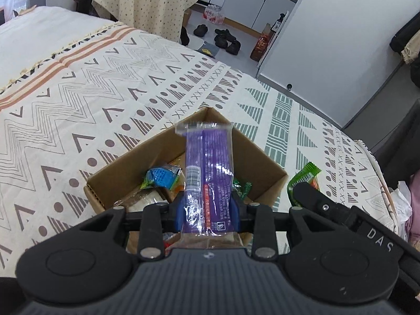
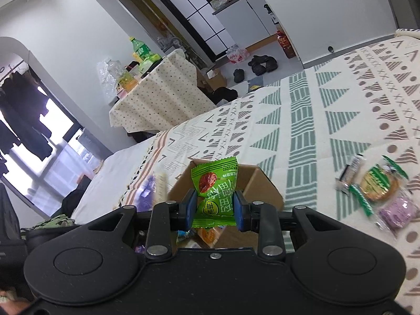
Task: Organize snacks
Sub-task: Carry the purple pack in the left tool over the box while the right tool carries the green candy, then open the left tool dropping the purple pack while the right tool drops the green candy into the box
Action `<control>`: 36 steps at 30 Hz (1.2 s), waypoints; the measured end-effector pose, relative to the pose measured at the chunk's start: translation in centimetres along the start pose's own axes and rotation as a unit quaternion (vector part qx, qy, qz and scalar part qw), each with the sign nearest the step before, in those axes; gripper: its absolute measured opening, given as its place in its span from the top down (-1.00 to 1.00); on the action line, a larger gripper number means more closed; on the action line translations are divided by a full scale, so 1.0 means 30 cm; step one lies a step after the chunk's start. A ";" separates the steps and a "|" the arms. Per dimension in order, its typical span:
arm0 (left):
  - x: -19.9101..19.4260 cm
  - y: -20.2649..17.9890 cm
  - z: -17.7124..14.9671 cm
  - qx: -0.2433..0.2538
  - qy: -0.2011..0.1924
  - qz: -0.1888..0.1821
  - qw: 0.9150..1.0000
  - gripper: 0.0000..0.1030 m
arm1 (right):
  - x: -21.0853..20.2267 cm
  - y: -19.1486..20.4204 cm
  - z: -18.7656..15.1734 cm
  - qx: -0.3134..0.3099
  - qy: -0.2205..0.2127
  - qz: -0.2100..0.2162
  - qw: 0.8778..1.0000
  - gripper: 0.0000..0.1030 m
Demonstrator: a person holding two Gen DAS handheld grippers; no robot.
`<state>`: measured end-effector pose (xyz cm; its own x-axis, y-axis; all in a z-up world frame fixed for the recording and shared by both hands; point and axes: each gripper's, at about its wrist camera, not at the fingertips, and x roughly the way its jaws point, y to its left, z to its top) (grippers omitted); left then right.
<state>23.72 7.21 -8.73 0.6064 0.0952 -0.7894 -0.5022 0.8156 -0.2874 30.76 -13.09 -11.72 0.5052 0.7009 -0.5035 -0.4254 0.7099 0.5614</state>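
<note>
Left wrist view: purple packet (image 1: 208, 173) in left tongs (image 1: 208, 212) above cardboard box (image 1: 265, 162).

Purple snack bar (image 1: 207, 168), bright green packet (image 2: 214, 183) with a red fruit, brown cardboard box (image 1: 126, 176), cream bedspread (image 1: 78, 99) with zigzags.

both grippers share one build: the left gripper (image 1: 208, 210) and the right gripper (image 2: 214, 210) each have a matte black body with two rounded lobes, each lobe stamped with a shallow circular recess, and black link arms pinned by silver round-headed screws; the jaws carry blue pads; the left body has a ribbed dark grey centre plate with a small silver screw, and pale letters "das" mark the black housing seen at its right edge; the right body's centre is smooth black
</note>
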 end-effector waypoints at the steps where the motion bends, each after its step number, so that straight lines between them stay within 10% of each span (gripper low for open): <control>1: 0.011 0.006 0.006 -0.001 0.002 0.000 1.000 0.36 | 0.013 0.000 0.001 0.000 0.001 -0.001 1.000 0.43; 22: 0.099 0.073 0.070 -0.030 0.008 0.004 1.000 0.26 | 0.183 0.013 0.005 0.009 0.040 0.008 0.999 0.33; 25: 0.089 0.079 0.068 -0.030 0.011 0.006 0.999 0.06 | 0.176 0.005 0.002 0.018 0.037 0.005 0.999 -0.01; 36: 0.004 0.068 0.044 -0.022 -0.012 0.019 1.000 -0.71 | 0.058 -0.030 0.042 0.042 0.020 -0.010 0.999 -0.02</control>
<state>23.57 9.63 -8.70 0.6003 0.1395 -0.7875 -0.5519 0.7849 -0.2816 32.97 -12.59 -12.26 0.4813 0.6904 -0.5402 -0.3507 0.7164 0.6031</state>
